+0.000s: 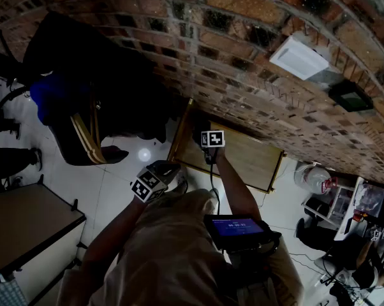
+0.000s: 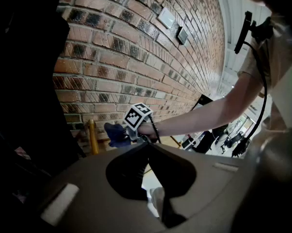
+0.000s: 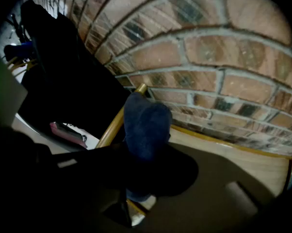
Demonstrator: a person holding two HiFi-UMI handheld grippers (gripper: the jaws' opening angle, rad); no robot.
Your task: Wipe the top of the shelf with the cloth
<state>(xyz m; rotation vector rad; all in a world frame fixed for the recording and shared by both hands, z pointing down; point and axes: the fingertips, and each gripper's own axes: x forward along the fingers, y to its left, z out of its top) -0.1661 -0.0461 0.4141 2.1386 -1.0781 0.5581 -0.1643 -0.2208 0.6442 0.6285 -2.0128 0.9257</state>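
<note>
Up at the left end of the wooden shelf [image 1: 246, 159], close to the brick wall [image 1: 243, 56], the right tongs [image 2: 126, 135] are clamped on a dark blue cloth [image 3: 146, 125]. The cloth bulges out past the tips over the shelf's raised corner edge; whether it touches the top surface cannot be made out. The left tongs [image 2: 147, 146] are pressed together with nothing between them, held lower, just beside the shelf's left side above the pale tiled floor [image 1: 115, 183].
</note>
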